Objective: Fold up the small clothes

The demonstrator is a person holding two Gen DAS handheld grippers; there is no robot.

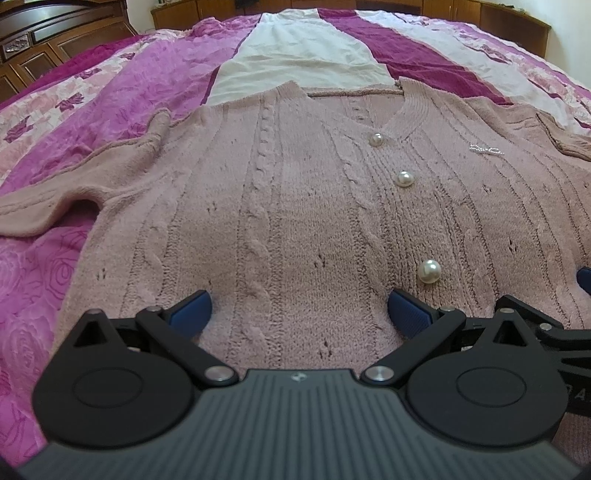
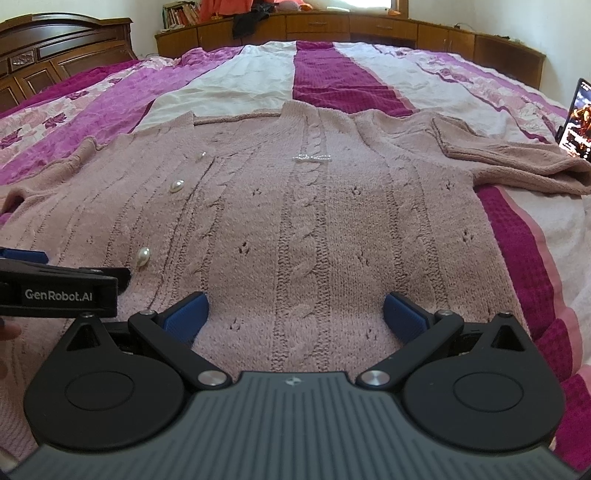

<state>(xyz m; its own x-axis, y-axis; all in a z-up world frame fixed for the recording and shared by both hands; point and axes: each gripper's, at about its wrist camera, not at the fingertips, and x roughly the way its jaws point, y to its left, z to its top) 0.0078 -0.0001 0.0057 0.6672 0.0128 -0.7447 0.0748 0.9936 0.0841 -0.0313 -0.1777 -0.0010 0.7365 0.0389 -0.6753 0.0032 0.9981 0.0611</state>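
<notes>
- The left gripper (image 1: pixel 299 314) is held low and level, its jaws spread wide — the blue pads (image 1: pixel 190 306) stand well apart.
- The right gripper (image 2: pixel 295 314) sits just beside it, equally low, jaws also spread wide.
- A fingertip (image 2: pixel 9 330) shows at the right view's left edge.

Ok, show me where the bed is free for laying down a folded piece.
Free: the bedspread beyond the cardigan's neckline, toward the wooden cabinets, and the strip beside its right edge. Crowded: the near middle, under the cardigan and both open grippers; a phone stands far right.
</notes>
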